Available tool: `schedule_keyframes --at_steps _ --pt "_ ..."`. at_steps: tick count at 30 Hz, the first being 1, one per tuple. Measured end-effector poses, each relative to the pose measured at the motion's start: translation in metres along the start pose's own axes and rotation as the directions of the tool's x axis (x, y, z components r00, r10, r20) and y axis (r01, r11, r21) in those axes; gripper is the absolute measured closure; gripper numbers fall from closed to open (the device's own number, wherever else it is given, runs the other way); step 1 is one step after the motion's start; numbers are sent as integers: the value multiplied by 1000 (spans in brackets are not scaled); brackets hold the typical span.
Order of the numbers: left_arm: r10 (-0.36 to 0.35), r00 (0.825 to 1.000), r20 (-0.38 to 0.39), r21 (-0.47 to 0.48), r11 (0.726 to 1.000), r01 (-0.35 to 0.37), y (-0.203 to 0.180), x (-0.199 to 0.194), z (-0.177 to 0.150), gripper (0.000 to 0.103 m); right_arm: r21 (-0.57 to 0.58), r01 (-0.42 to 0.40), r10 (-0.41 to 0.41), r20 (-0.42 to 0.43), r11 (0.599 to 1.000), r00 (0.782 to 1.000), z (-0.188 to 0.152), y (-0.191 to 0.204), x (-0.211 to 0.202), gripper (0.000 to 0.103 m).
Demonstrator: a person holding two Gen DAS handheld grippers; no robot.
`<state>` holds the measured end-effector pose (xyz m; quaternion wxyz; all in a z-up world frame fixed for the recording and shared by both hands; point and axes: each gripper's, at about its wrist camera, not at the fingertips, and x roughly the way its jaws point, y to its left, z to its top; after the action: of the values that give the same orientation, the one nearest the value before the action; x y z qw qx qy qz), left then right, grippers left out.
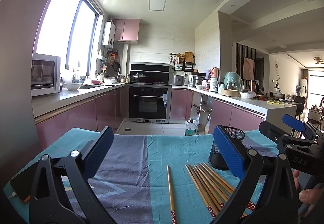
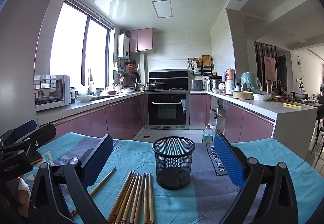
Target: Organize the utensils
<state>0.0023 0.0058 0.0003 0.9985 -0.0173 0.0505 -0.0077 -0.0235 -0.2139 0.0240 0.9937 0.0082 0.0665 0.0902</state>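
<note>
Kitchen table (image 2: pixel 263 155): both grippers (image 1: pixel 162 155) (image 2: pixel 164 155) hover level, jaws apart.

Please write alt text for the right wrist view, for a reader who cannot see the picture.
An open right gripper hovers over a table with a teal and grey cloth, its fingers either side of an empty black mesh cup. A bundle of wooden chopsticks lies left of the cup, one single chopstick apart; a kitchen lies behind.
</note>
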Motion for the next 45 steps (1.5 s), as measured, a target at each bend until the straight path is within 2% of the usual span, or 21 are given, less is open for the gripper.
schedule_keyframes --at_steps 45 --pt "3 999 -32 -9 1000 -4 -4 4 -4 6 18 -8 8 -23 1000 1000 -6 -3 6 7"
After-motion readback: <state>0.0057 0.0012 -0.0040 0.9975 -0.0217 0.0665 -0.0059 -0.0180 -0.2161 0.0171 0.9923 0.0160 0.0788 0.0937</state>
